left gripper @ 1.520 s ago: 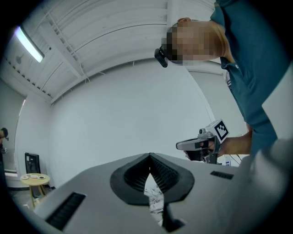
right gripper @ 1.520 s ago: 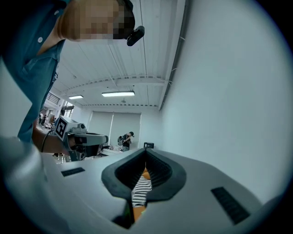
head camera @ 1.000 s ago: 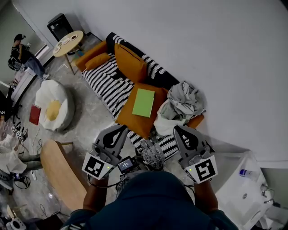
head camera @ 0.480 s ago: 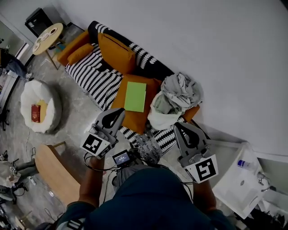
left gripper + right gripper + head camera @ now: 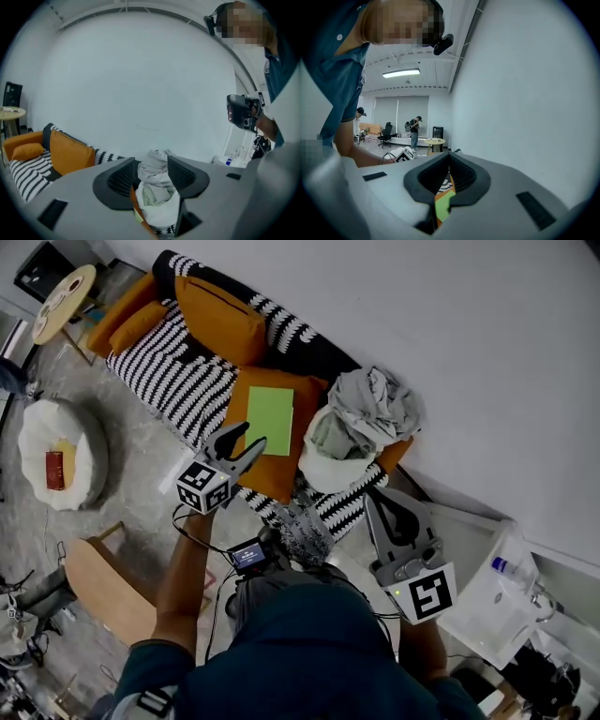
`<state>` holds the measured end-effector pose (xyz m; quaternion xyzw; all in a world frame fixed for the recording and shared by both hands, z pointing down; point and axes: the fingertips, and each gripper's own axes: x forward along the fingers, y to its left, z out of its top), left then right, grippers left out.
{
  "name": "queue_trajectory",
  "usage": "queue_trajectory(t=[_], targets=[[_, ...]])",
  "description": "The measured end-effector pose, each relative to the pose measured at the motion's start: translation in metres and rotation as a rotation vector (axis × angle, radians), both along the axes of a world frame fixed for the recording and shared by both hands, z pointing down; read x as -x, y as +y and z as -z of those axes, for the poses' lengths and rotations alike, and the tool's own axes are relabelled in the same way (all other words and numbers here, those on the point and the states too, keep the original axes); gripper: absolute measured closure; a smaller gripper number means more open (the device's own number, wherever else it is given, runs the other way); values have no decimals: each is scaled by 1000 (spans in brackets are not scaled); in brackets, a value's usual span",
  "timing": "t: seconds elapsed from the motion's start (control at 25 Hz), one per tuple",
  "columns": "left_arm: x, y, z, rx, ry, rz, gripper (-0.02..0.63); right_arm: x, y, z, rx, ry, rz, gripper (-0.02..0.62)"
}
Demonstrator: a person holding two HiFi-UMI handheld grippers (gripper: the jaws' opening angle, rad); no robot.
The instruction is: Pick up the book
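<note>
A flat green book lies on an orange cushion on the black-and-white striped sofa. My left gripper reaches out over the cushion's near edge, just short of the book. Its jaws have just been opening and stand apart with nothing between them. In the left gripper view, the left gripper frames a heap of clothes beyond it. My right gripper hangs back at the right, jaws together. In the right gripper view, the book shows below the closed tips of the right gripper.
A pile of grey and white clothes sits on the sofa right of the book. A white beanbag, a round side table and a wooden piece stand at the left. A white cabinet is at the right.
My left gripper has moved forward and down toward the book, rolled, and opened its jaws. The right gripper has shifted a little and stays shut.
</note>
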<state>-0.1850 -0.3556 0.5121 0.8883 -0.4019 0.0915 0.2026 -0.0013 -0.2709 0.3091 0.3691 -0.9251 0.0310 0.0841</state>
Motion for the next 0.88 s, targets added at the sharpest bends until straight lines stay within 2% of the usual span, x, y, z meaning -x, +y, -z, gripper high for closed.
queue_trajectory(t=[0.12,0.24,0.52,0.72,0.88], targets=[[9,-20,-48,96,27,21,324,0,-11,-13,32,12,-22,581],[14,-38,-87,168,49,33,285,-2,-23,-24,58,27,-43,581],[25,-69,-165,278,10,40,271,-8,-38,-53,116,60,-79,581],[37,-85,-216,368,38,74,267,-7,-41,-67,157,76,-98,581],[44,-96,-255,427,24,87,265,-8,-46,-80,182,88,-115,582]])
